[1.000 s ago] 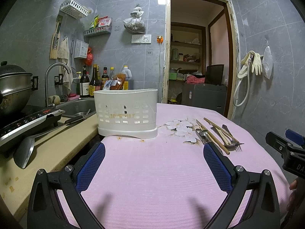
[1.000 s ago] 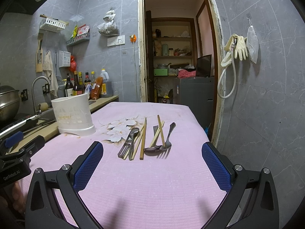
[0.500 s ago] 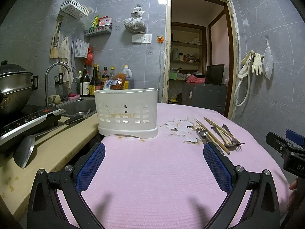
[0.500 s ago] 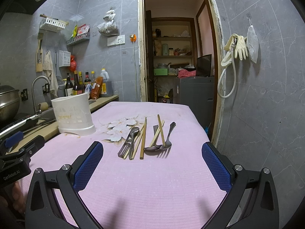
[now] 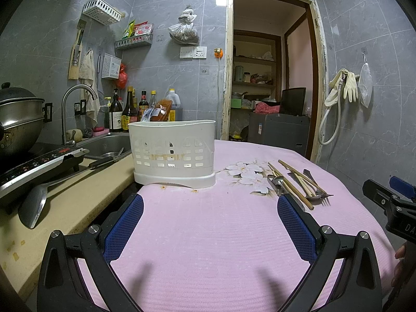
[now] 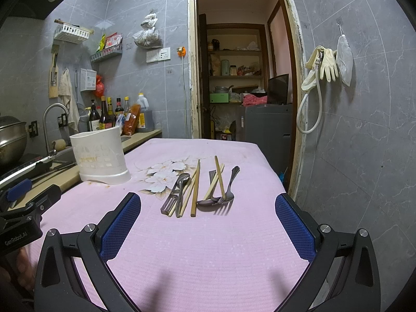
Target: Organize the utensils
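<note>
Left wrist view: your left gripper (image 5: 210, 221) hovers low over the pink tablecloth (image 5: 208, 234), its fingers spread wide with nothing between the blue pads (image 5: 123, 225). Beyond it the white utensil holder (image 5: 173, 152) stands upright near the cloth's left edge, beside the counter; its interior is hidden behind the perforated wall, so you cannot tell what it contains. Right wrist view: your right gripper (image 6: 208, 223) is likewise wide open and empty, pointing level along the table. Just ahead of it the utensils (image 6: 199, 188) lie loose on the cloth, well apart from the holder: wooden chopsticks (image 6: 195, 188), a fork (image 6: 228, 187) and spoons (image 6: 179, 189), overlapping so that individual pieces are hard to count. At the far right of the left view, your other gripper is cut off by the frame.
</note>
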Motion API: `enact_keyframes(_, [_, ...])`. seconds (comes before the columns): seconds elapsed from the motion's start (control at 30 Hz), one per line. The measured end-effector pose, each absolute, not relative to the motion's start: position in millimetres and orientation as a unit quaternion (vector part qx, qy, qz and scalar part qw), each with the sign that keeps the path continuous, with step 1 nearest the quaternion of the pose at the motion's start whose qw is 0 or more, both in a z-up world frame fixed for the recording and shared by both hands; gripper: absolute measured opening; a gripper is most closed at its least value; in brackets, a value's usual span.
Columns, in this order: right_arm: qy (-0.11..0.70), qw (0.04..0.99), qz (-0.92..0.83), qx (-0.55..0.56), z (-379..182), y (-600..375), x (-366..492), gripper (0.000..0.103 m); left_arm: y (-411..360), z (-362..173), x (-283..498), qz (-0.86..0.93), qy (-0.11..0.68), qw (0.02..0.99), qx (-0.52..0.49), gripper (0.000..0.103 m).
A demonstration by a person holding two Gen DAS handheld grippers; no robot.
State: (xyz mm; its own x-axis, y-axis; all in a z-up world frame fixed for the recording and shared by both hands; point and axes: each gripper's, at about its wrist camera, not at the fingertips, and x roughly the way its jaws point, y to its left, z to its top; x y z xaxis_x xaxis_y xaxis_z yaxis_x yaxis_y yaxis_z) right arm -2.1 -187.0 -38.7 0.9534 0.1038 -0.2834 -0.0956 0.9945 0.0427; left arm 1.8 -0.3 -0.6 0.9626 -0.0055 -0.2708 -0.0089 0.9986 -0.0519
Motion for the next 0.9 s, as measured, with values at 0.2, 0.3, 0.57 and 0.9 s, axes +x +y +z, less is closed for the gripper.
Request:
enact_keyframes(0.2, [0.144,0.988,0.05,0.014,-38.8,-187.0,-2.1,0.103,-0.2,-0.6,1.7,0.001,0.137,0.99,-0.027,0.101])
enact_keyframes(0.3, [0.144,0.988,0.05,0.014,-38.9,-187.1,-2.1,0.103,-0.4,-0.6,1.9,0.001,0.137,0.99,-0.026,0.101])
enact_keyframes(0.57, [0.144,0.988,0.05,0.015,-39.6,-187.6,-1.7,0.103,-0.2,-0.6,1.7,0.001,0.137,0.99,-0.026,0.101])
enact_keyframes(0.9, [0.136,0.989,0.05,0.01,-34.6,-189.0,-0.1,0.103,-0.4,-4.9,4.8,0.003,0.127,0.992,-0.017,0.101])
